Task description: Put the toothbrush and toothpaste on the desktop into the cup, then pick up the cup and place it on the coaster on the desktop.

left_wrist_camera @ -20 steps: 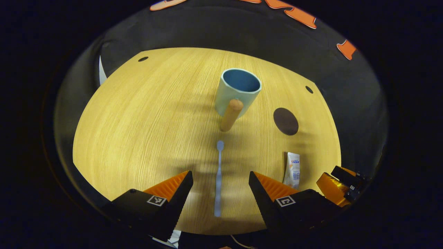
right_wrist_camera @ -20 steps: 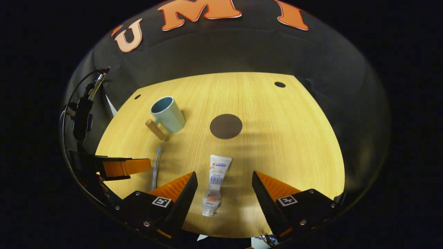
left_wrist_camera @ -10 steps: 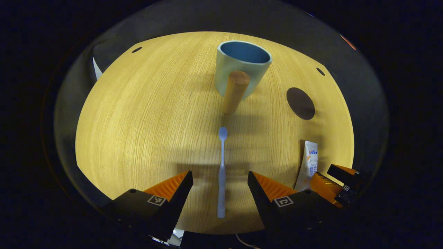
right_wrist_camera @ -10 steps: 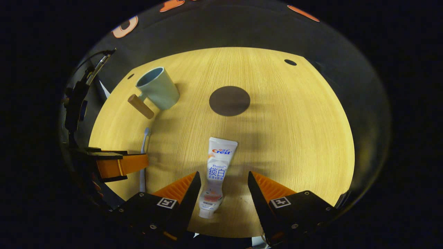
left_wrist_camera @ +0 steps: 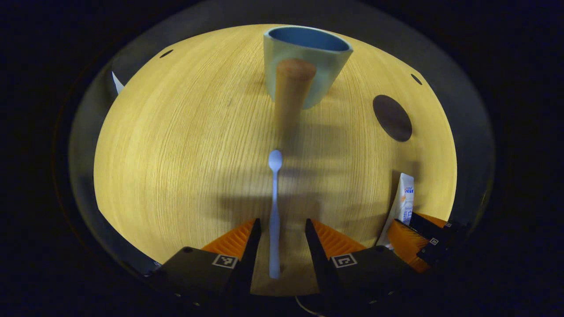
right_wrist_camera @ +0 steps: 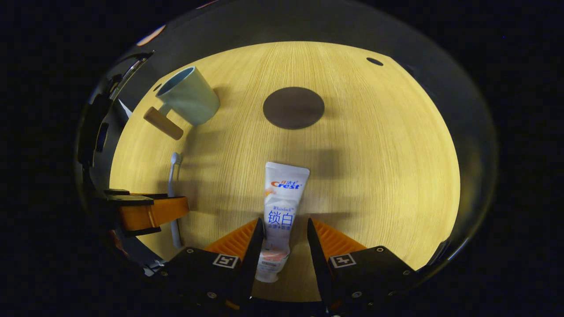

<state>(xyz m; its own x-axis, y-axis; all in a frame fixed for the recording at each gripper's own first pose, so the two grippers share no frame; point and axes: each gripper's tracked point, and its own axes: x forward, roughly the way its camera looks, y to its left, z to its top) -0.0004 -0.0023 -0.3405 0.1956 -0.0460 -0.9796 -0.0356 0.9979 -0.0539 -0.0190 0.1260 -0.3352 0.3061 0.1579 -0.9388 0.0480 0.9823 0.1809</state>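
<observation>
- Left gripper (left_wrist_camera: 278,229) is down low over the pale wooden desktop (left_wrist_camera: 176,154), its orange ribbed fingers narrowed to a slim gap on either side of the light blue plastic toothbrush (left_wrist_camera: 274,207); neither pad touches the handle yet.
- The toothbrush lies flat, its head pointing away toward the light blue cup with the wooden peg handle (left_wrist_camera: 304,61), which stands upright well beyond it.
- Right gripper (right_wrist_camera: 282,233) is just as low, its fingers straddling the lower half of the white toothpaste tube (right_wrist_camera: 282,211); the gap is narrow, and I cannot tell whether the pads have made contact.
- The tube lies flat, cap end toward the camera, crimped end pointing at the dark round coaster (right_wrist_camera: 293,108) farther out.
- From the right gripper view the left gripper shows at the left edge over the toothbrush, with the cup behind it.
- Against half a second ago, both pairs of jaws have drawn in from a wide spread, and both grippers have dropped closer to the desktop; toothbrush, tube, cup and coaster have not moved.
</observation>
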